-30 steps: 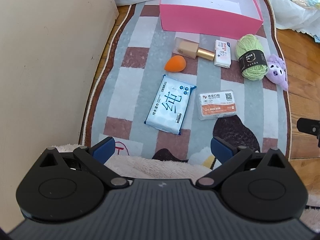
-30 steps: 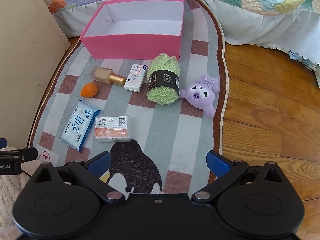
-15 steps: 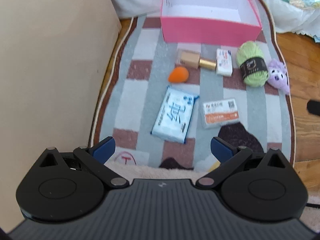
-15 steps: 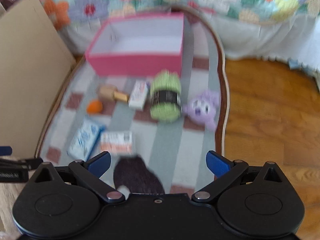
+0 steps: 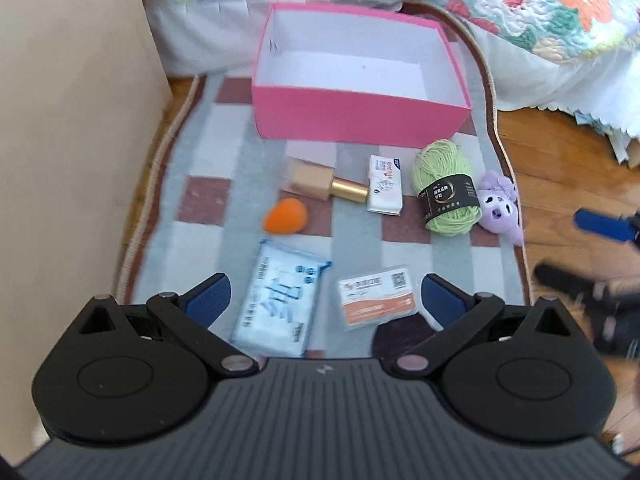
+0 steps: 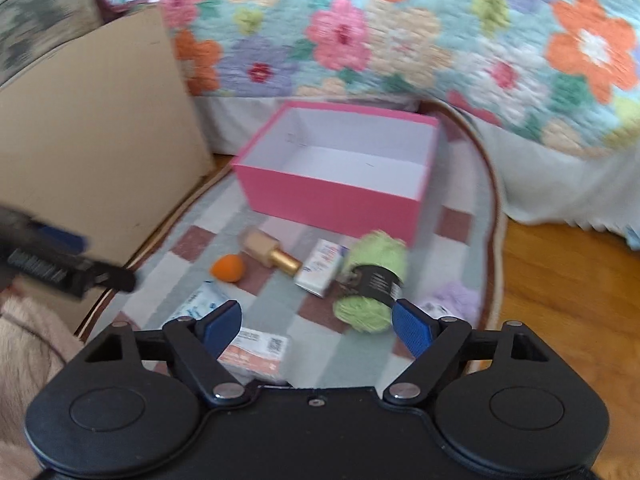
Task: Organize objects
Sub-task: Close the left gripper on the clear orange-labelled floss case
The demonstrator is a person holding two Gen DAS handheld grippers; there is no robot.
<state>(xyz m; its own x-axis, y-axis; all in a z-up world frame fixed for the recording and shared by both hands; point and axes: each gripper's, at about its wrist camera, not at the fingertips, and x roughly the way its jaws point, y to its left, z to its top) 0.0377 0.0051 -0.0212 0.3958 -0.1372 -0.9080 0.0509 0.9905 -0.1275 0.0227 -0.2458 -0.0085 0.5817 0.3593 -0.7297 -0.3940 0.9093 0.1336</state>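
Observation:
An empty pink box (image 5: pixel 360 116) (image 6: pixel 332 200) stands at the rug's far end. In front of it lie a beige bottle with a gold cap (image 5: pixel 324 182) (image 6: pixel 272 254), an orange sponge (image 5: pixel 285 216) (image 6: pixel 228 268), a small white carton (image 5: pixel 385 190) (image 6: pixel 322 266), a green yarn ball (image 5: pixel 446 192) (image 6: pixel 370 284) and a purple plush (image 5: pixel 500 206) (image 6: pixel 454 298). Nearer lie a blue-white wipes pack (image 5: pixel 280 300) (image 6: pixel 200 304) and an orange-white card box (image 5: pixel 376 302) (image 6: pixel 254 350). My left gripper (image 5: pixel 324 300) hovers open above the two. My right gripper (image 6: pixel 318 322) holds nothing and its jaws are closing.
The checked rug (image 5: pixel 208 200) lies on a wooden floor (image 5: pixel 568 168). A beige board (image 5: pixel 72 140) walls off the left side. A flowered quilt (image 6: pixel 400 40) hangs over the bed behind the box. Fuzzy pink fabric (image 6: pixel 24 332) shows at the right view's lower left.
Both cameras have tilted up, so the box and quilt fill more of the views. The left gripper moved toward the wipes and card box. The right gripper's fingers have drawn closer together.

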